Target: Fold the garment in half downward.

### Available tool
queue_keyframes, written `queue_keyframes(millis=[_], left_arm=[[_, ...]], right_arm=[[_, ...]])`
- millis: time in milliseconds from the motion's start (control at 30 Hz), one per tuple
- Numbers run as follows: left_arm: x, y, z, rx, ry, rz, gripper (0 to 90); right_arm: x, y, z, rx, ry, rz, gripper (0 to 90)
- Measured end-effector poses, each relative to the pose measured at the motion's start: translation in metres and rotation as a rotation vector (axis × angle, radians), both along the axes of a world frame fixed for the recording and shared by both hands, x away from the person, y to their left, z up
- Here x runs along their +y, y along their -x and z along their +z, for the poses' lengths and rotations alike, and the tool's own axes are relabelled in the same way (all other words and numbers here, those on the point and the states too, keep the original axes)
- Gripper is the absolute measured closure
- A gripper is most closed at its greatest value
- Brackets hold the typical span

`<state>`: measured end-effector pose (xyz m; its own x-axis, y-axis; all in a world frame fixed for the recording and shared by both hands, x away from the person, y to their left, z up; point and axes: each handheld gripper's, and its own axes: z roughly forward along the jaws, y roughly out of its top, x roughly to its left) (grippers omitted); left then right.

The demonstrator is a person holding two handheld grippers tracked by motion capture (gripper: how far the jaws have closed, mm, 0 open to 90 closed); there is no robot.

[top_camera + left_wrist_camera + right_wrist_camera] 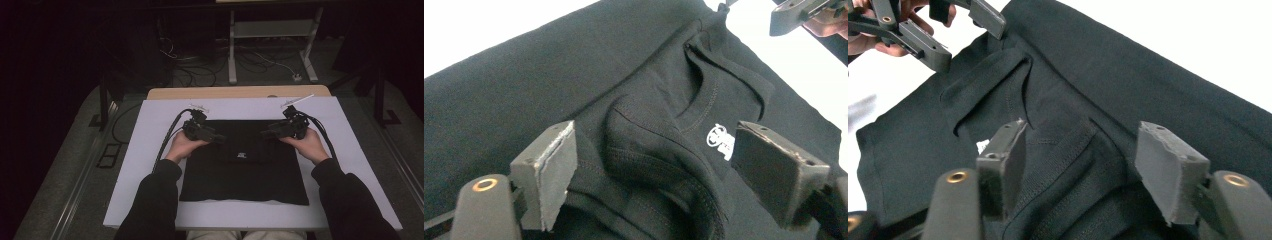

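Observation:
A black T-shirt point(245, 175) lies folded flat on the white mat point(145, 150), its neck toward the far side and a small white label point(241, 155) inside the collar. My left gripper point(220, 137) lies low over the left side of the collar. In the left gripper view its jaws point(651, 165) stand apart, astride a raised fold of collar fabric point(659, 150). My right gripper point(265, 134) is at the right side of the collar. Its jaws point(1080, 160) are apart too, with bunched collar cloth point(1073, 150) between the pads. Each gripper view catches the other gripper farther off.
The mat covers a wooden table point(240, 92) whose far edge shows beyond it. White mat runs around the shirt on all sides. Behind the table, cables point(200, 70) and a metal stand point(272, 30) are on the dark floor.

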<state>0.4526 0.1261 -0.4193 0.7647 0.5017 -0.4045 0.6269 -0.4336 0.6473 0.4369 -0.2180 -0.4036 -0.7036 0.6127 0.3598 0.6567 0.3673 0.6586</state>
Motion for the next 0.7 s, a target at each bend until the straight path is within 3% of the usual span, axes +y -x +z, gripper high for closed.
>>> queue_keyframes(millis=[333,433,700], left_arm=[[0.000,-0.004,-0.008,0.024,-0.006,0.020,28.7],[0.000,-0.006,-0.010,0.019,-0.022,0.041,39.9],[-0.001,-0.007,-0.015,0.047,-0.022,0.030,52.8]], right_arm=[[0.003,-0.004,-0.012,0.011,0.091,-0.013,55.2],[0.003,-0.006,-0.015,0.014,0.104,-0.020,59.6],[0.003,-0.010,-0.023,0.036,0.111,-0.028,66.1]])
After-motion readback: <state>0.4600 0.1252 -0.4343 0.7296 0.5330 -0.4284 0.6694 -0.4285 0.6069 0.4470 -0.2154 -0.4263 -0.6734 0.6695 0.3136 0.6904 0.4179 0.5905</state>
